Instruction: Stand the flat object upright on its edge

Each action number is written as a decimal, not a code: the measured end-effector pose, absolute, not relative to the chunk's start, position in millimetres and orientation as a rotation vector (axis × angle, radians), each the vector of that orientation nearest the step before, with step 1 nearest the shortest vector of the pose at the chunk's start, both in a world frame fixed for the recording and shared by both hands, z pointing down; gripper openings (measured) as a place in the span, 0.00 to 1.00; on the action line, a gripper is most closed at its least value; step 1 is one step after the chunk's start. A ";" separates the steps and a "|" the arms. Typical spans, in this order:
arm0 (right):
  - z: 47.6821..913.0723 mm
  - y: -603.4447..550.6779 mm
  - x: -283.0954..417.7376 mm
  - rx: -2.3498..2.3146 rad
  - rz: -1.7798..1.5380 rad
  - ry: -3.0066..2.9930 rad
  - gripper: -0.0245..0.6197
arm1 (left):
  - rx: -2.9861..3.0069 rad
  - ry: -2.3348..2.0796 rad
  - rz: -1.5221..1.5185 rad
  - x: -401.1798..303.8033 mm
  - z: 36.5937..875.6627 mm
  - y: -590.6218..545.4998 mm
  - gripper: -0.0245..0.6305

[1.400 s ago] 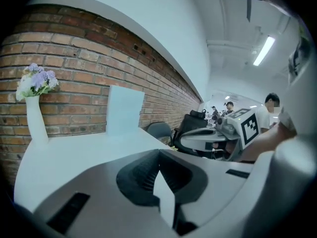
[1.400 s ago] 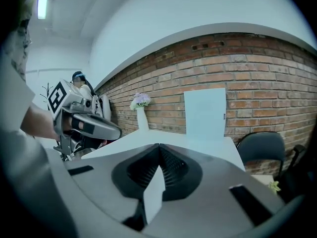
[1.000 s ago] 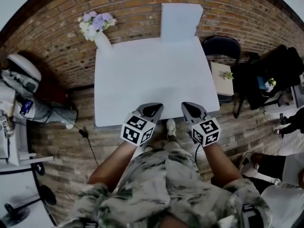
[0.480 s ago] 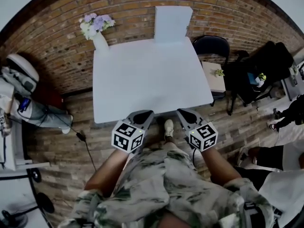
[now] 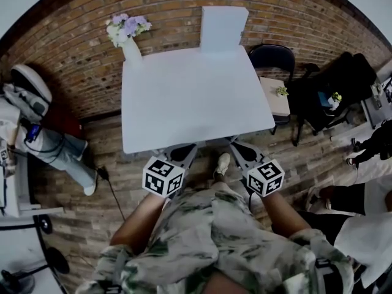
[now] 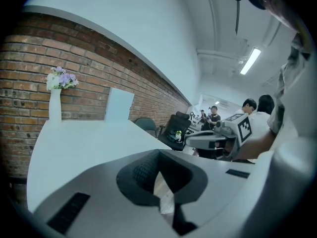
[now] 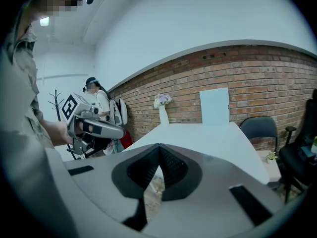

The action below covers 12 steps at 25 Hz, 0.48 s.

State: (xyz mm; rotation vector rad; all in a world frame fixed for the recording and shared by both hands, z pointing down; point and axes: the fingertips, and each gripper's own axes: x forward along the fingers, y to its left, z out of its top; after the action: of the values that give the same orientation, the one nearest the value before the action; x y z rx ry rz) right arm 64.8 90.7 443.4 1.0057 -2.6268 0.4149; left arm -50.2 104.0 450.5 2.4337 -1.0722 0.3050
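A white square desk (image 5: 184,97) fills the centre of the head view, with a red brick wall (image 5: 73,60) curving behind it across the top of the frame. The white flat rectangular board (image 5: 224,28) stands upright on its lower edge at the desk's far side, top centre of the frame, in front of the brick wall; whether it leans on the bricks I cannot tell. A white vase of pale purple flowers (image 5: 130,41) stands on the desk's upper left corner. A black chair (image 5: 274,57) sits off the desk's right side.

The left claw (image 5: 187,147) and right claw (image 5: 236,144) hang at the desk's near edge, lower centre, well apart from the board. In each gripper view, the left claw (image 6: 158,155) and the right claw (image 7: 158,148) have their jaws pressed together with nothing between them.
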 end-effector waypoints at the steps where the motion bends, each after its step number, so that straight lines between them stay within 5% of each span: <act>1: 443.3 92.3 63.8 1.006 0.415 -2.628 0.07 | 2.432 -1.071 0.304 -51.6 451.4 105.8 0.07; 12: 446.0 107.8 58.1 0.988 0.412 -2.627 0.07 | 2.428 -1.069 0.305 -60.7 453.8 121.7 0.07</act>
State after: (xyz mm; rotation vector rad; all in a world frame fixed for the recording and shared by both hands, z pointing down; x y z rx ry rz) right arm 58.1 107.8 446.0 0.9884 -2.6271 0.4123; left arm -60.7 121.7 453.8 2.4284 -1.0692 0.3047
